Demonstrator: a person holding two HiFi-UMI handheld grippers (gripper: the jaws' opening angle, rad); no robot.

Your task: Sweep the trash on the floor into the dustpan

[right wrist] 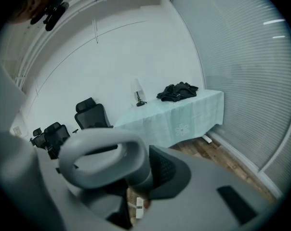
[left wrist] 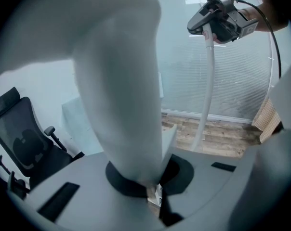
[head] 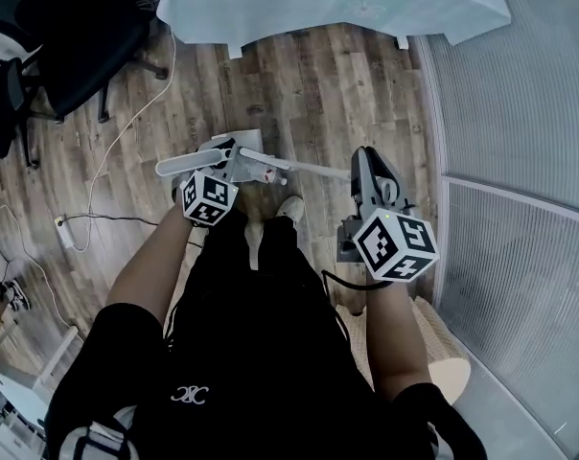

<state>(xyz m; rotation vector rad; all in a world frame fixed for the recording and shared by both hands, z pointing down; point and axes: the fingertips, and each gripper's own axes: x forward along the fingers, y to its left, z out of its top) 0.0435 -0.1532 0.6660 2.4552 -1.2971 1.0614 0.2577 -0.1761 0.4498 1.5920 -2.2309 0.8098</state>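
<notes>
Dustpan handle [left wrist: 121,95] sits pinched between our left gripper [left wrist: 148,184] fingers; our right gripper [right wrist: 136,189] fingers clamp the broom handle [right wrist: 99,160] at its looped end.

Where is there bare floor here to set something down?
The wood floor is bare between the cloth-covered table and the person's shoe, as far as the blinds on the right. The left side is crowded with an office chair and a white cable.
</notes>
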